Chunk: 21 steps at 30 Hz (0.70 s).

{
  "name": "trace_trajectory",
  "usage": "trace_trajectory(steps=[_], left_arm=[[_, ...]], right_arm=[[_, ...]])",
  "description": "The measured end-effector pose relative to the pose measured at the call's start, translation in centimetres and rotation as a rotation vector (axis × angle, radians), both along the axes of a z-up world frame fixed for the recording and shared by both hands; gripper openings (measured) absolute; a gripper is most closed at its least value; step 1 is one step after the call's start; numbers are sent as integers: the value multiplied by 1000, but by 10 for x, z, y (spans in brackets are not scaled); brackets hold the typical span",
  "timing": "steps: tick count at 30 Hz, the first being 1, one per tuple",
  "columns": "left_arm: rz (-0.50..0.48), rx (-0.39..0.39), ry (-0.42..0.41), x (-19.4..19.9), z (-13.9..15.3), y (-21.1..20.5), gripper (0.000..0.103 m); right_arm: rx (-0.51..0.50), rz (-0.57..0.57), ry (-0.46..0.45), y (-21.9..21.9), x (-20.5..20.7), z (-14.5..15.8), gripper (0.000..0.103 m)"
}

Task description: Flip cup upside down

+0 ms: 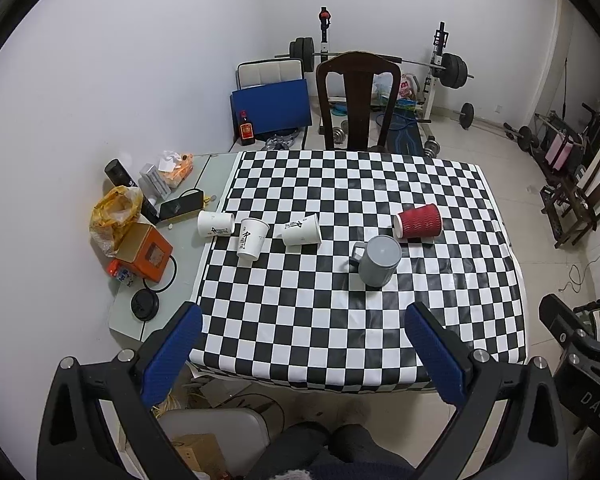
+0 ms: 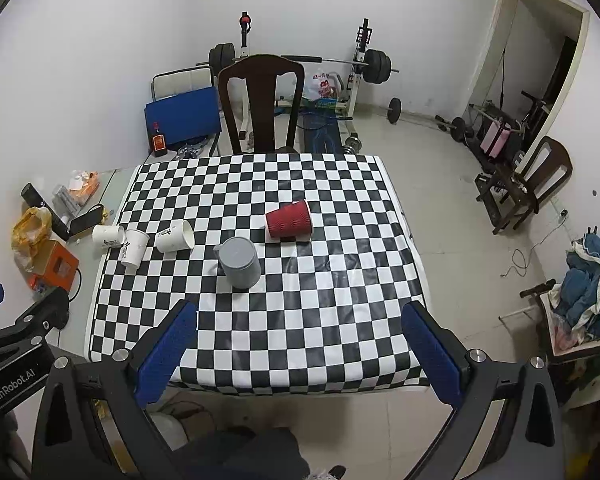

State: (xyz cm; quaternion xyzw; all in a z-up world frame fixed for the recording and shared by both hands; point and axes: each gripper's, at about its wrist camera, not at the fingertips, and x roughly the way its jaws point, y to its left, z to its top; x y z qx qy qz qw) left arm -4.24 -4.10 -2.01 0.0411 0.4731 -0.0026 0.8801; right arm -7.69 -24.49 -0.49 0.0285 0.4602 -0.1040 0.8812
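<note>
A grey mug (image 1: 378, 261) (image 2: 240, 262) with a handle stands on the checkered tablecloth (image 1: 340, 320) (image 2: 300, 312); whether its mouth faces up or down I cannot tell. A red ribbed paper cup (image 1: 418, 221) (image 2: 289, 221) lies on its side behind it. Three white paper cups are at the left: two lie on their sides (image 1: 215, 224) (image 1: 301, 231) (image 2: 108, 236) (image 2: 175, 236), one stands upright (image 1: 251, 239) (image 2: 135, 248). My left gripper (image 1: 302, 318) and my right gripper (image 2: 300, 316) are both open and empty, held above the table's near edge, well short of the cups.
A dark wooden chair (image 1: 356, 100) (image 2: 262, 104) stands at the table's far side. Clutter lies on the side table at the left: an orange box (image 1: 144, 254), a yellow bag (image 1: 114, 216), a black lid (image 1: 144, 305). Gym weights (image 1: 454, 70) stand behind.
</note>
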Motion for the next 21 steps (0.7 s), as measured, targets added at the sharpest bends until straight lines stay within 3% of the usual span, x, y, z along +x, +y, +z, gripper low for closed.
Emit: trace_trajectory(steps=[21], left_arm=[[-1,-2,2,2,0,-1,103]], right_arm=[[13,-4,12,3,3,-5,103]])
